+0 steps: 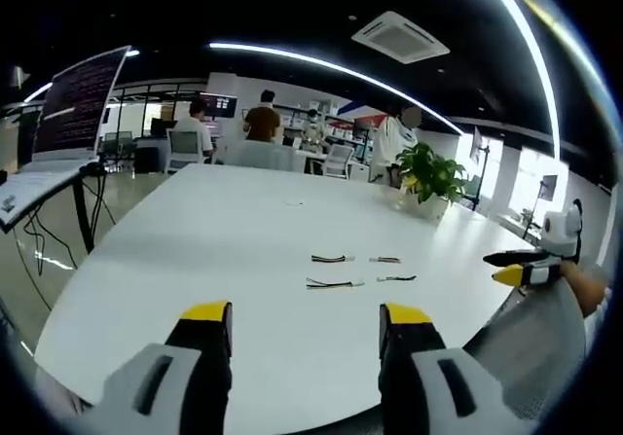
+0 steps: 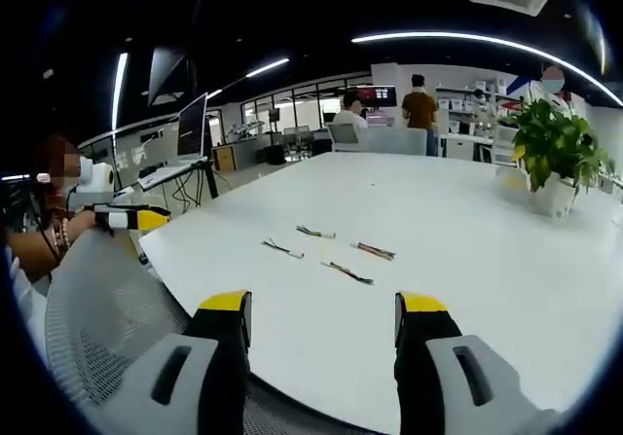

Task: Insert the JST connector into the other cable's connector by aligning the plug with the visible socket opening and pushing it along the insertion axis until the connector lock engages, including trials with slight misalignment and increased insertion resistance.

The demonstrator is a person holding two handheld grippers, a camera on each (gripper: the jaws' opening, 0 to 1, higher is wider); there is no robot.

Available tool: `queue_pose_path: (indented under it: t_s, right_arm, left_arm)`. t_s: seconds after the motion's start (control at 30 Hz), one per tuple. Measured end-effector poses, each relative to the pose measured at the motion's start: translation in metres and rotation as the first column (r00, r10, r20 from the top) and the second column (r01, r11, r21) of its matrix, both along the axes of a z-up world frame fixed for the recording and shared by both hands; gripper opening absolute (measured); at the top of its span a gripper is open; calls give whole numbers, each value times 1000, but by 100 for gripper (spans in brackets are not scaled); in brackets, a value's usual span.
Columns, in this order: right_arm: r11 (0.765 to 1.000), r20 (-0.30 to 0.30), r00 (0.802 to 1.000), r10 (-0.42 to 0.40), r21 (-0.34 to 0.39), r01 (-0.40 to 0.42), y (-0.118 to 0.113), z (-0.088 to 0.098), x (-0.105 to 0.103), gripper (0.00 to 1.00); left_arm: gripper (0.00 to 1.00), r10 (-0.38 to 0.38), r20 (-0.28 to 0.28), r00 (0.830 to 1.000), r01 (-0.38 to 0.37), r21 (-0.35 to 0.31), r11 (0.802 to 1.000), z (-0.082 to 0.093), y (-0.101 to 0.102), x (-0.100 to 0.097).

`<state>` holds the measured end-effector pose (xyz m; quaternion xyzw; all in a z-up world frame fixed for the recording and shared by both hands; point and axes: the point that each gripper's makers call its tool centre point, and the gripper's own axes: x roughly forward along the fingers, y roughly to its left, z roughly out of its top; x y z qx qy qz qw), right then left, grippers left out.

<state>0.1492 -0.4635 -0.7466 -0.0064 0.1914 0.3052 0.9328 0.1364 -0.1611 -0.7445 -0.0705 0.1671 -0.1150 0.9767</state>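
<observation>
— Looking past the left gripper [image 1: 305,343] first: its yellow-tipped jaws stand wide apart with nothing between them, held back near the table's [image 1: 195,231] close edge. See the same on your side?

— Yes. The right gripper [image 2: 323,333] is just as spread and just as empty, riding over the mesh chair back [image 2: 107,308] at the rim of the table. Neither one touches a cable.

— And the cables?

— Four short leads out on the white top, ahead of both tools. In the left gripper view there is a near lead [image 1: 334,283] with a smaller one [image 1: 396,278] beside it, then a far lead [image 1: 331,258] and another short one [image 1: 385,259] behind. All apart from each other, none mated.

— Which way do they run?

— Mostly crosswise to the left jaws, long axes side to side. From the right gripper view they lie more on the slant. Which ends carry plug or socket is too small to tell.

— Which hand is closer?

— Hard to call; they sit roughly between the two, slightly right of the left tool's centre line. I'd judge each gripper must reach forward and take one lead.

— Beyond that?

— A potted plant [image 1: 428,177] at the far edge, a laptop [image 1: 73,114] on a stand, people at desks behind.
</observation>
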Motion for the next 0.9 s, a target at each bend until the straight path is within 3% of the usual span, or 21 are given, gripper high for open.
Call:
queue_pose_path:
  t_s: [0.9]
  right_arm:
    - [1000,5,1000,-2,11,2,1,1,0,57]
  left_arm:
    - [58,13,-4,1000,-13,-2,1000,-1,4,1]
